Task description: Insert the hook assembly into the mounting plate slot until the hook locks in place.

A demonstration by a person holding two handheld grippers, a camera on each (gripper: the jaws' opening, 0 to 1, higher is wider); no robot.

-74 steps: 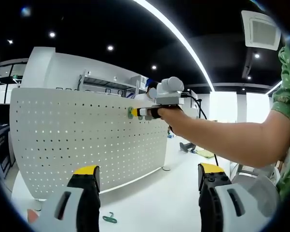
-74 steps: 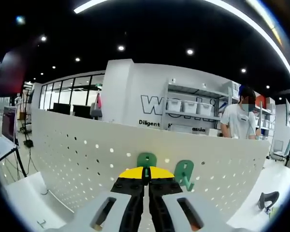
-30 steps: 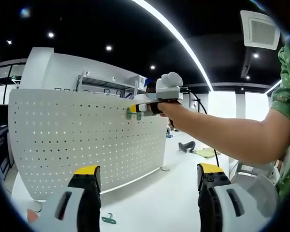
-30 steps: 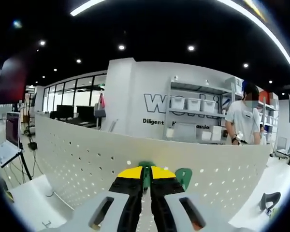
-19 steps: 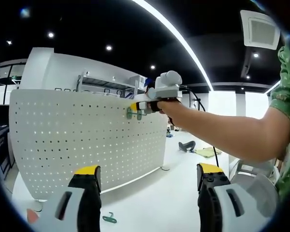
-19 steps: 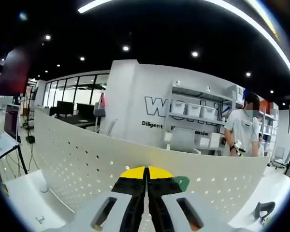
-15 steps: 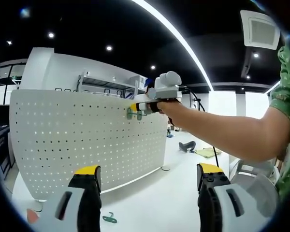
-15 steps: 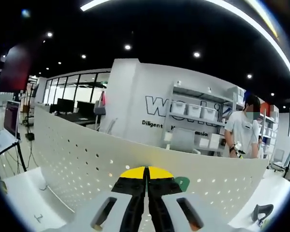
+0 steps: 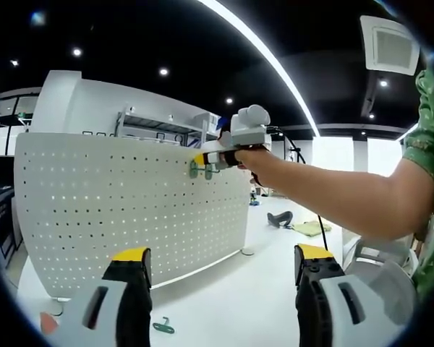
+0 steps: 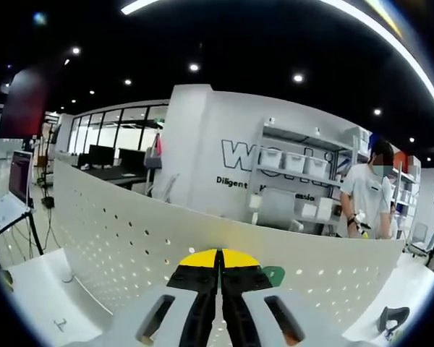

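A white pegboard (image 9: 130, 210) stands upright on the white table; it is the mounting plate. In the left gripper view my right gripper (image 9: 200, 160), held by a hand, presses against the board's top rows, with two green hooks (image 9: 195, 171) right at its tip. In the right gripper view its yellow-tipped jaws (image 10: 218, 254) are shut tight against the pegboard (image 10: 116, 238), and the held hook is hidden behind them. A second green hook (image 10: 273, 275) hangs on the board just right of them. My left gripper (image 9: 222, 282) stays low, open, holding nothing.
A loose green hook (image 9: 163, 327) lies on the table (image 9: 224, 303) in front of the board. A dark object (image 10: 390, 316) rests on the table at the board's far end. A person (image 10: 367, 202) stands behind the board by the shelves.
The right gripper has pushed in closer to the board's top rows; the green hook seen above its jaws 2.5 s ago is now hidden behind them. The left gripper has stayed put.
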